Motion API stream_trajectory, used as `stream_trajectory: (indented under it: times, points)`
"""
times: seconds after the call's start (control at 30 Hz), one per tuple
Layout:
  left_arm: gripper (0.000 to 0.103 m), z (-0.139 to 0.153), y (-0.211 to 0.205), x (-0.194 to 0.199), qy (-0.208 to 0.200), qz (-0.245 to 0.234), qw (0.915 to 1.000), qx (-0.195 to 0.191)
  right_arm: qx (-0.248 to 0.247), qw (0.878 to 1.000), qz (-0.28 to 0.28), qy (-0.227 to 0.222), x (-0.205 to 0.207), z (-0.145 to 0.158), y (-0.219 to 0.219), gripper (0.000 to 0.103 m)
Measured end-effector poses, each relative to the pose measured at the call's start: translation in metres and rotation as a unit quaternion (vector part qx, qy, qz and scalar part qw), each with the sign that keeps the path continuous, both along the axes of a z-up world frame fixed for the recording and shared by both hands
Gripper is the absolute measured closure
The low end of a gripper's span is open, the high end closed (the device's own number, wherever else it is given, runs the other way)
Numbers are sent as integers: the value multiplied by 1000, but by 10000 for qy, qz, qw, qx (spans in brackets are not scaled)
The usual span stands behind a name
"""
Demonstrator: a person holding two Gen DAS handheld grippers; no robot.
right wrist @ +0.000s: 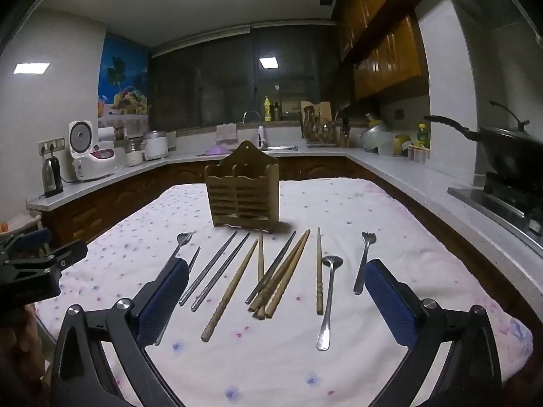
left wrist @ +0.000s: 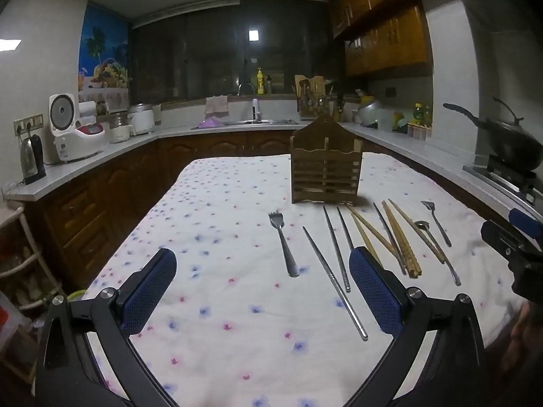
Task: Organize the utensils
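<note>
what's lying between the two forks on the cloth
In the right wrist view, between the left fork and the right fork lie metal chopsticks, wooden chopsticks and a spoon, all flat on the cloth.

Home kitchen. Ahead of the jaws, a white stone counter (right wrist: 190,160) wraps round over dark wood cabinets, w/ a steel sink and tap (right wrist: 251,115) at the far wall. Far left: white rice cooker (left wrist: 73,129) and dark electric kettle (left wrist: 32,159). Far right: black lidded wok (right wrist: 509,149) on a gas hob, brown wood wall cupboards (left wrist: 383,34) above.
</note>
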State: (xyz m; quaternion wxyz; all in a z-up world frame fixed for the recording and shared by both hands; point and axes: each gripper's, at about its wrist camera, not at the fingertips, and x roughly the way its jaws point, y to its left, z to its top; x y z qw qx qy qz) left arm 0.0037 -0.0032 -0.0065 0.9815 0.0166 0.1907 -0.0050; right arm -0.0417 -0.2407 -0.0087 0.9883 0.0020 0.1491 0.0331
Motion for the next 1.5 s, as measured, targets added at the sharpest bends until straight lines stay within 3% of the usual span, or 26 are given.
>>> stream_trajectory:
  times: [1.5]
  points:
    - [0,1,0,2,5,21,10000,4,31,9999,163,-22,0,8,5,0]
